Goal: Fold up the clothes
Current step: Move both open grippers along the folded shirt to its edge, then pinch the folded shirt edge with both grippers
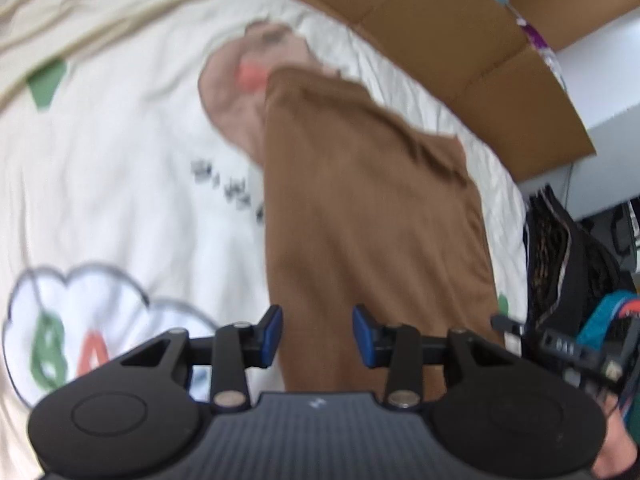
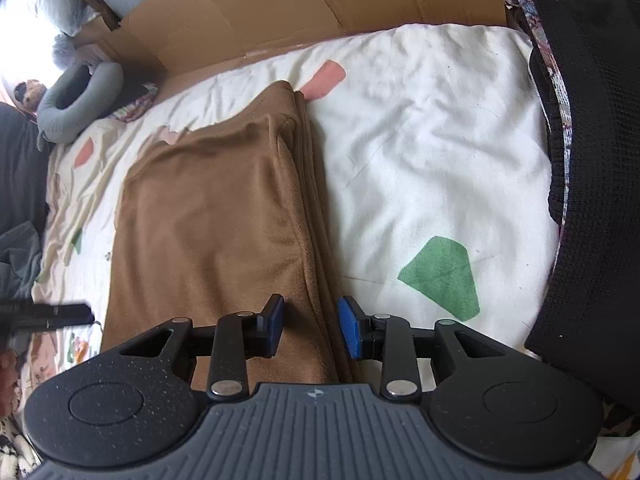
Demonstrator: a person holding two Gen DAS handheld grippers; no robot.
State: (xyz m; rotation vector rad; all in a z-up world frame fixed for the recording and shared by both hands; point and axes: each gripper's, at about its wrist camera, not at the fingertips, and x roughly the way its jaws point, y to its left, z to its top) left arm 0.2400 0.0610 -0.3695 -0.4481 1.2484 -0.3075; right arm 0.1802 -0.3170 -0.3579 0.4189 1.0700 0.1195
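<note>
A brown garment [image 1: 368,216] lies folded into a long strip on a white printed bedsheet [image 1: 120,184]; it also shows in the right wrist view [image 2: 216,216]. My left gripper [image 1: 317,336] is open and empty, above the near end of the garment. My right gripper [image 2: 311,330] is open and empty, over the garment's right folded edge at its near end. A pinkish cloth [image 1: 236,108] lies partly under the garment's far end. The right gripper's body [image 1: 576,352] shows at the right edge of the left wrist view.
Flattened cardboard [image 2: 304,4] lines the far side of the bed. A black knitted garment [image 2: 592,184] lies along the right side. A grey neck pillow [image 2: 76,96] and a plush toy [image 2: 28,94] sit at the far left. Dark clothes [image 1: 568,264] are piled beside the bed.
</note>
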